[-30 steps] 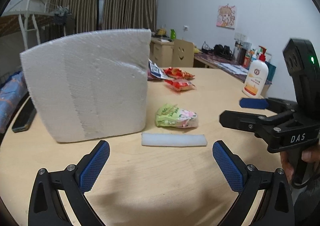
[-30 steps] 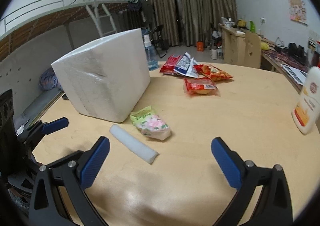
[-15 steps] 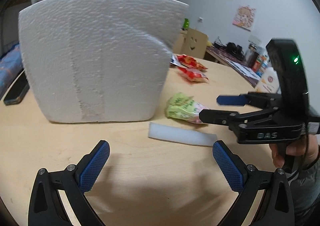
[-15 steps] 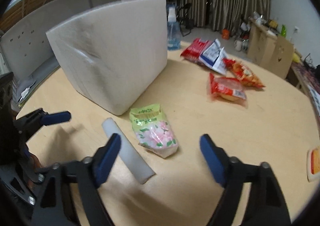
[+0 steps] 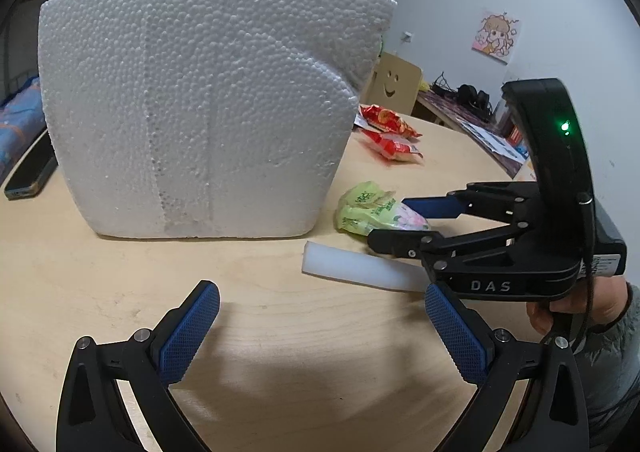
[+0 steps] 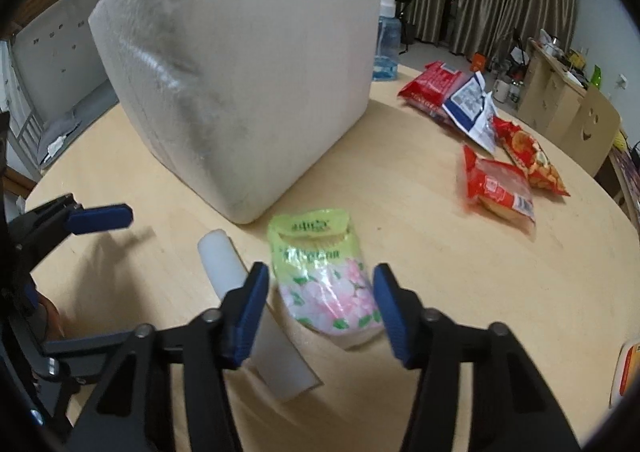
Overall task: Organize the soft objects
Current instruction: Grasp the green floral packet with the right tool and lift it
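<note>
Right gripper (image 6: pixel 322 302) jaws closing astride green-pink snack packet (image 6: pixel 320 272) on round wooden table (image 6: pixel 440 260), pads not yet touching. Left gripper (image 5: pixel 320 316) wide apart, empty. Packet likely light, crinkly, slippery; grip mid-body.

On the table (image 6: pixel 460 260): one foam block (image 6: pixel 240 84), one white foam strip (image 6: pixel 224 264), one green-pink packet (image 6: pixel 324 284), four snack bags (image 6: pixel 500 188), one spray bottle (image 6: pixel 386 48), one phone (image 5: pixel 30 176), two grippers (image 6: pixel 320 300).
</note>
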Demonstrator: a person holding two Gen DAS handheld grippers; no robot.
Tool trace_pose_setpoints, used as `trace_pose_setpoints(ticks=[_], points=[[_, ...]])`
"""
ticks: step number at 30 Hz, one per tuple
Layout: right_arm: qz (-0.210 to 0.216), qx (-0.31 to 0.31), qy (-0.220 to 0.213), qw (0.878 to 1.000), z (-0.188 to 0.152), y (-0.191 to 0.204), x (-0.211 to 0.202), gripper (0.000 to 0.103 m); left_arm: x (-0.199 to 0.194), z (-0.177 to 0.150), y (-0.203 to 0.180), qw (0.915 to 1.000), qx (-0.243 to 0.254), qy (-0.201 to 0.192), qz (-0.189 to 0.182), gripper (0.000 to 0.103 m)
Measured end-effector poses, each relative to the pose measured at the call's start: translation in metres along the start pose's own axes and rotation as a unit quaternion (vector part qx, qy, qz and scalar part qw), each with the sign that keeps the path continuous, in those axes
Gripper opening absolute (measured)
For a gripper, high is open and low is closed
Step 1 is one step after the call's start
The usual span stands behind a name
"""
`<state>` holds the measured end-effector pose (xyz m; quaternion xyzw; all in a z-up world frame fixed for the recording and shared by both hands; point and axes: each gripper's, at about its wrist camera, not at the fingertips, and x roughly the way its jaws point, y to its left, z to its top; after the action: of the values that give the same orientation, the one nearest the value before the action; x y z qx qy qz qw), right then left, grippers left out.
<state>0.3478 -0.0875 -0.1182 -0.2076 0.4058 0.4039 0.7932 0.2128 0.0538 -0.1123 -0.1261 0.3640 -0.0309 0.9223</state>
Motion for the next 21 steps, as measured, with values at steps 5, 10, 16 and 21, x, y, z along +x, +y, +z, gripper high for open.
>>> trace_pose_setpoints(ticks=[5,10,16,21], points=[[-0.005,0.003,0.009,1.000,-0.002,-0.002,0.004,0.049,-0.002,0.000,0.001,1.0000,0.003,0.001,-0.002,0.103],[0.005,0.017,0.002,1.000,-0.004,-0.007,0.002,0.041,0.001,0.001,0.001,1.0000,-0.002,0.004,0.002,0.103],[0.022,0.045,-0.026,0.998,-0.006,-0.018,-0.013,0.040,0.012,0.005,-0.009,0.9999,0.000,0.011,0.011,0.103],[0.031,0.073,-0.057,0.995,-0.011,-0.036,-0.030,0.040,0.017,0.010,-0.019,0.9998,-0.004,0.013,0.013,0.103]])
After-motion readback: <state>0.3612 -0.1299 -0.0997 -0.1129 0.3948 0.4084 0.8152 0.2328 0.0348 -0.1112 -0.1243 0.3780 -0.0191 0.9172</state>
